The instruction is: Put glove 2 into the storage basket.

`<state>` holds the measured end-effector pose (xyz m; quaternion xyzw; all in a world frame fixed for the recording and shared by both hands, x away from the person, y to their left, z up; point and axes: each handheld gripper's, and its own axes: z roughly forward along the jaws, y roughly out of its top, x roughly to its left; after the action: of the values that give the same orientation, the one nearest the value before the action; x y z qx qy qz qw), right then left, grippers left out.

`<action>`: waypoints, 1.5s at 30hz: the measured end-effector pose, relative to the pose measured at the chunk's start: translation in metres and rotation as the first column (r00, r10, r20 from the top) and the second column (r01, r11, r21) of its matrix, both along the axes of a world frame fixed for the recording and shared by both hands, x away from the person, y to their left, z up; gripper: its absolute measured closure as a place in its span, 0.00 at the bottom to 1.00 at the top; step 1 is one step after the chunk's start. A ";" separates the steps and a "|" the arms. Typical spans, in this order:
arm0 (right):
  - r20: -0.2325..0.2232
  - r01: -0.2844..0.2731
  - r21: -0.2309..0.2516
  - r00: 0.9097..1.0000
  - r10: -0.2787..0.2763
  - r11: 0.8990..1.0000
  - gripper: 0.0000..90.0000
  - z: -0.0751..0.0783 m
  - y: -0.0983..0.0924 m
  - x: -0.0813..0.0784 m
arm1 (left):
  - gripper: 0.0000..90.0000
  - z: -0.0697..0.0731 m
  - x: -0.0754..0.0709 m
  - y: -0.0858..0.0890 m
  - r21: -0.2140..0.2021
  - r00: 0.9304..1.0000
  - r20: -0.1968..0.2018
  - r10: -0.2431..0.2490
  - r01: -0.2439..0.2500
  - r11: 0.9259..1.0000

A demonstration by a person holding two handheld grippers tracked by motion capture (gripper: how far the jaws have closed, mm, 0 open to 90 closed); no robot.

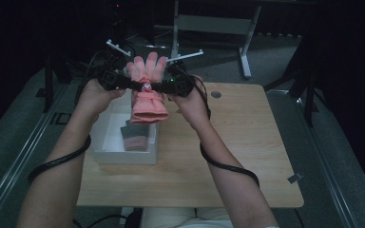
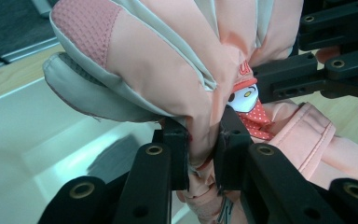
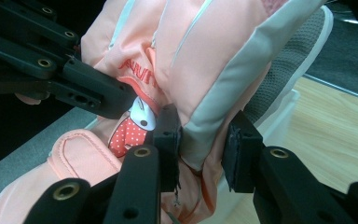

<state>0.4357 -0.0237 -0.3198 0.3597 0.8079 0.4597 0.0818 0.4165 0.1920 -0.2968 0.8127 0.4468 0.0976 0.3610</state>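
Note:
A pink and grey padded glove (image 1: 148,90) hangs in the air above the table, fingers up and cuff down. My left gripper (image 1: 138,86) comes in from the left and is shut on the glove's wrist. My right gripper (image 1: 156,86) meets it from the right, shut on the same narrow part. In the left gripper view, my left gripper (image 2: 200,144) pinches bunched pink fabric of the glove (image 2: 168,60), with the right gripper's jaws just beyond. In the right gripper view, my right gripper (image 3: 203,140) clamps the glove's (image 3: 205,56) grey side panel, next to a small cartoon patch (image 3: 137,123).
An open white box (image 1: 123,156) sits on the wooden table (image 1: 228,152) right under the glove. A folded grey and pink item (image 1: 135,137) lies inside it. The right half of the table is bare wood with a cable grommet (image 1: 216,94). Dark stands rise behind.

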 end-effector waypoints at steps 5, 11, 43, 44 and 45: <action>-0.015 -0.011 0.007 1.000 0.011 1.000 0.78 -0.009 0.023 0.001 | 0.86 -0.009 -0.003 0.020 0.015 0.999 -0.013 0.042 -0.042 0.999; -0.046 -0.022 0.004 0.999 0.022 1.000 0.78 -0.032 0.047 0.004 | 0.86 -0.030 -0.001 0.037 0.026 0.996 -0.050 0.068 -0.066 0.997; -0.171 -0.042 -0.309 0.985 -0.012 0.950 0.76 -0.124 0.082 0.021 | 0.85 -0.146 0.020 0.040 0.047 0.959 -0.253 0.130 -0.122 0.991; -0.171 -0.048 -0.321 0.985 -0.008 0.946 0.75 -0.124 0.083 0.021 | 0.85 -0.146 0.020 0.040 0.048 0.957 -0.257 0.132 -0.124 0.991; -0.175 -0.049 -0.327 0.984 -0.009 0.944 0.75 -0.124 0.084 0.021 | 0.85 -0.147 0.020 0.040 0.052 0.957 -0.257 0.134 -0.124 0.991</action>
<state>0.4568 0.0605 -0.4434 0.3714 0.8811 0.2854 0.0652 0.4368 0.2315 -0.4438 0.7939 0.5405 0.0213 0.2777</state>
